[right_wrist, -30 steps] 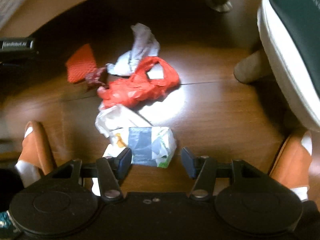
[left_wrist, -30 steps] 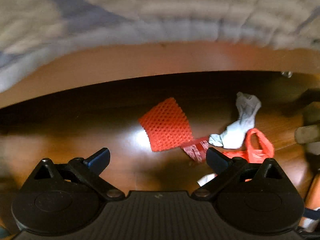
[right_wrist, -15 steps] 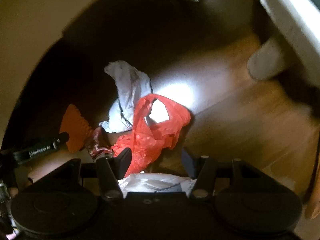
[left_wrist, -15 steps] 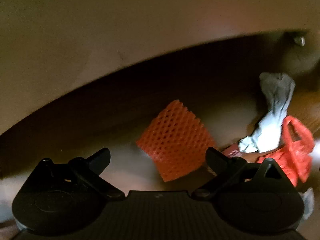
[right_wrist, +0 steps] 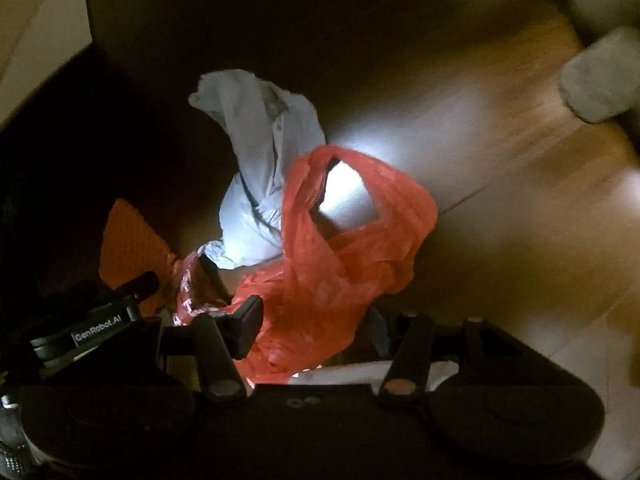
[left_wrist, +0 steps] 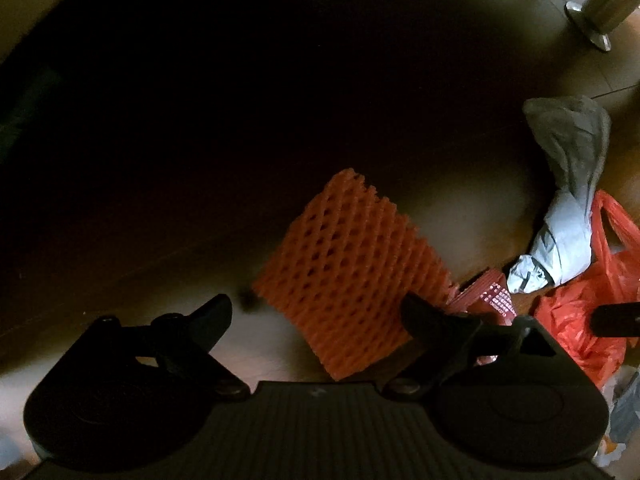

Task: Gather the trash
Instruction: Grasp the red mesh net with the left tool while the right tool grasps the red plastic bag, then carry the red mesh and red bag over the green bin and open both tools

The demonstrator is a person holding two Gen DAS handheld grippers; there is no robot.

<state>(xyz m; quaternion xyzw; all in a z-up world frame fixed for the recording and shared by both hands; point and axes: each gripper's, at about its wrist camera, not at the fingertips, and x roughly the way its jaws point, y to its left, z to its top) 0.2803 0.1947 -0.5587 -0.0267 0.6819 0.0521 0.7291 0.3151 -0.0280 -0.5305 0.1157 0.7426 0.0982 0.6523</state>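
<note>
Pointing straight down at the wooden floor (left_wrist: 460, 216), the left gripper (left_wrist: 320, 312) had its two black fingers spread wide, and its jaws had just been closing a little; the orange foam net (left_wrist: 352, 264) lay between them on the floor, but the pads did not press on it. Just beside the net, to the right, lay a small red printed wrapper (left_wrist: 496, 296), then a crumpled white bag (left_wrist: 568, 200) and a red plastic bag (left_wrist: 592, 320), all close together in one heap. A metal leg (left_wrist: 608, 4) stood far behind, in the upper right corner.

The right gripper (right_wrist: 316, 328) hung over the same heap. Its fingers were apart, and the red plastic bag (right_wrist: 340, 264) lay between them and under them; the picture was blurred, so it could not be told if the pads touched the bag. The white bag (right_wrist: 260, 168) rose behind the red one, touching it. The orange net (right_wrist: 128, 240) and the wrapper (right_wrist: 188, 292) were at the left, near the left gripper's finger (right_wrist: 136, 286). Something white (right_wrist: 360, 374) lay low under the right gripper, mostly hidden
</note>
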